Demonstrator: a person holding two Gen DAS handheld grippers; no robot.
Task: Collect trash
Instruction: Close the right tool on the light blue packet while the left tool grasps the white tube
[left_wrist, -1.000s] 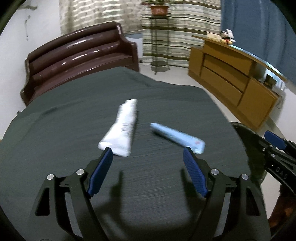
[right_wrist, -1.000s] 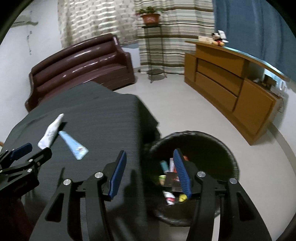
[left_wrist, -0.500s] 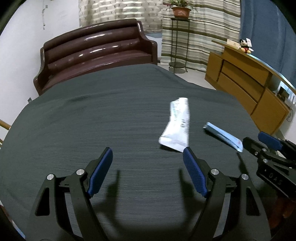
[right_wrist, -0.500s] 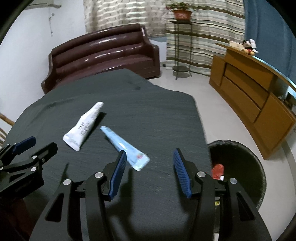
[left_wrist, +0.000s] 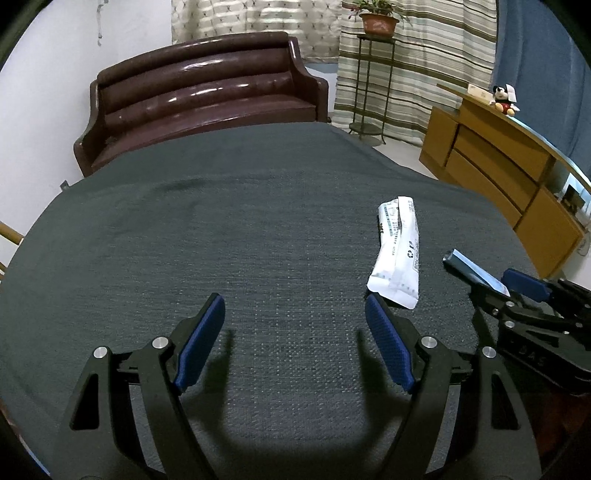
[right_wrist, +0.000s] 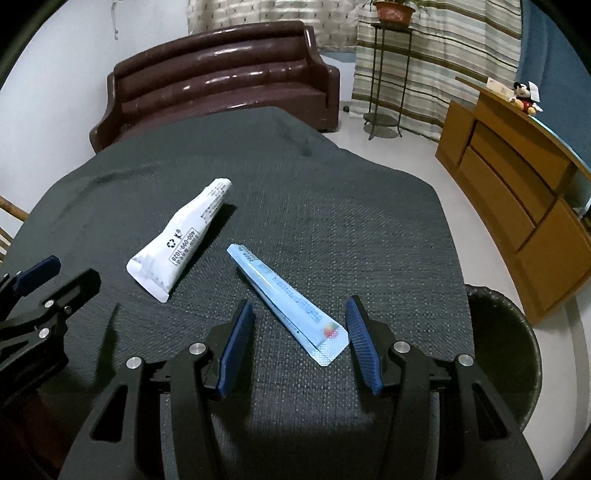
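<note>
Two pieces of trash lie on the dark cloth table (left_wrist: 221, 221). A white squeezed tube (right_wrist: 181, 247) lies left of a light blue tube (right_wrist: 288, 301). My right gripper (right_wrist: 299, 304) hovers over the blue tube. Its jaws are closing with the tube's flat wide end between them, and the pads do not touch it. My left gripper (left_wrist: 293, 301) is open over bare cloth, with the white tube (left_wrist: 397, 254) just beyond its right finger. In the left wrist view the blue tube (left_wrist: 474, 271) pokes out past the right gripper (left_wrist: 517, 291).
A black trash bin (right_wrist: 517, 332) stands on the floor off the table's right edge. A brown sofa (left_wrist: 207, 92) sits behind the table, a plant stand (left_wrist: 369, 74) beside it. A wooden cabinet (left_wrist: 509, 173) lines the right wall.
My right gripper swung left from above the bin to over the blue tube. My left gripper moved left, so the white tube now lies outside its right finger.
</note>
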